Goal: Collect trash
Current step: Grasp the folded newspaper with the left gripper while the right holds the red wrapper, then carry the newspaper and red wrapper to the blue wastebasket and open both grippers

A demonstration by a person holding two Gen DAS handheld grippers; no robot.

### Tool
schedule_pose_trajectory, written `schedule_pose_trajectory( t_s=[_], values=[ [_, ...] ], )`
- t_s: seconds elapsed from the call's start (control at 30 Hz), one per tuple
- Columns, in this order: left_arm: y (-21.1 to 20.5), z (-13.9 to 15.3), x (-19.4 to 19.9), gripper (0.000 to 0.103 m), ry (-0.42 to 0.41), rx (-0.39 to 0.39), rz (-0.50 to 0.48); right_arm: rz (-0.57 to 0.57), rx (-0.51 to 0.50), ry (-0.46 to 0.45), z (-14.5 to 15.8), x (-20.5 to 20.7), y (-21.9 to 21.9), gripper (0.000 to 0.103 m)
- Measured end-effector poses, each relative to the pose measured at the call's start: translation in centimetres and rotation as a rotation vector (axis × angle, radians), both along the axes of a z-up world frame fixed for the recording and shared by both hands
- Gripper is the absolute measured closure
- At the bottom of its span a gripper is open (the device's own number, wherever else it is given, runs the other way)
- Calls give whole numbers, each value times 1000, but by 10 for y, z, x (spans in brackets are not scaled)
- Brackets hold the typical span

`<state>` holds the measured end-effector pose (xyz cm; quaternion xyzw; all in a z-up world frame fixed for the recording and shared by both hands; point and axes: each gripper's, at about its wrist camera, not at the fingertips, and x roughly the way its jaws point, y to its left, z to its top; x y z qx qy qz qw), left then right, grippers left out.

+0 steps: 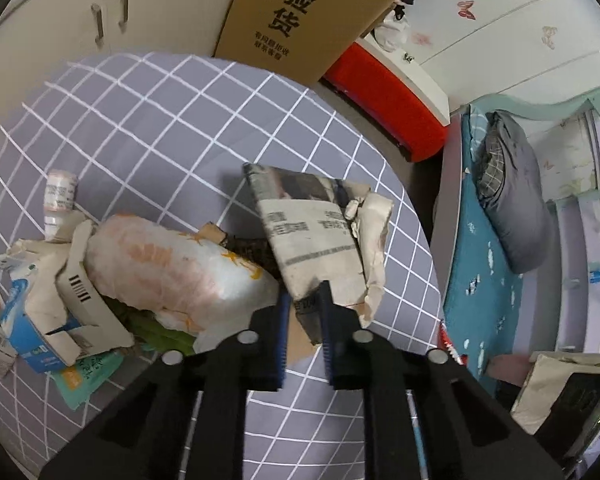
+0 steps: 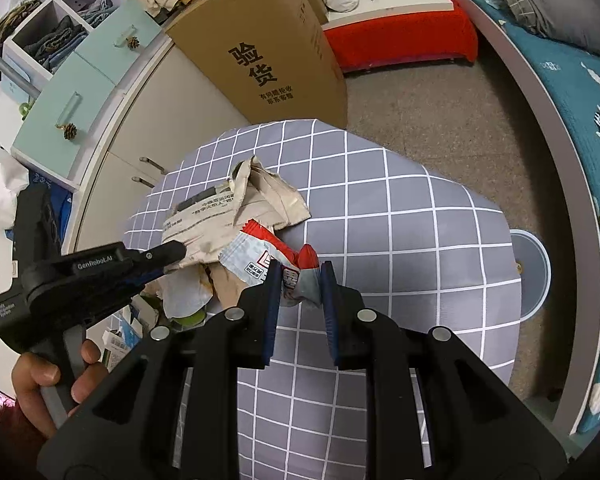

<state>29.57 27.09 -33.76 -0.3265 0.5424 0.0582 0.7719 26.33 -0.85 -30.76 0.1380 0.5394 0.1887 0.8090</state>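
A folded, crumpled newspaper (image 1: pixel 312 224) is lifted above the grey checked tablecloth (image 1: pixel 160 120), and my left gripper (image 1: pixel 304 304) is shut on its lower edge. The right wrist view shows that same left gripper (image 2: pixel 176 250) clamped on the newspaper (image 2: pixel 220 208), with a hand (image 2: pixel 44 376) on its handle. My right gripper (image 2: pixel 300 280) is shut on a red and white snack wrapper (image 2: pixel 260 256) just above the cloth. A trash pile lies to the left: a white bag with orange print (image 1: pixel 172 264), a torn blue and white carton (image 1: pixel 40 320), a small bottle (image 1: pixel 60 196).
A tall cardboard box (image 2: pixel 268 48) stands behind the table, beside a cream cabinet (image 2: pixel 148 128). A red bench (image 2: pixel 400 40) and a bed with a blue cover (image 2: pixel 572 92) line the far side. A round blue bin (image 2: pixel 534 276) sits on the floor right of the table.
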Motion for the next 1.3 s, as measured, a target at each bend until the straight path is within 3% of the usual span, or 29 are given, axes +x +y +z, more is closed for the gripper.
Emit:
schedule_pose_trajectory(
  t_s=[0.37, 0.67, 0.83, 1.07, 1.2, 1.27, 1.3],
  values=[
    [-63, 80, -15, 99, -192, 188, -106, -14, 42, -50, 29, -3, -34, 83],
    [-151, 120, -17, 99, -264, 238, -224, -78, 59, -86, 54, -9, -107, 83],
    [-215, 121, -6, 99, -260, 240, -311, -161, 36, -90, 57, -11, -172, 83],
    [-309, 106, 7, 99, -232, 261, -462, -254, -5, -54, 42, -10, -254, 83],
    [-345, 98, 16, 99, -215, 271, -501, -286, -9, -34, 33, -8, -290, 82],
    [-357, 95, 20, 99, -208, 285, -506, -295, 13, -20, 28, -4, -302, 80],
    [-363, 94, 21, 99, -208, 294, -509, -307, 26, -10, 24, -1, -309, 69]
  ],
)
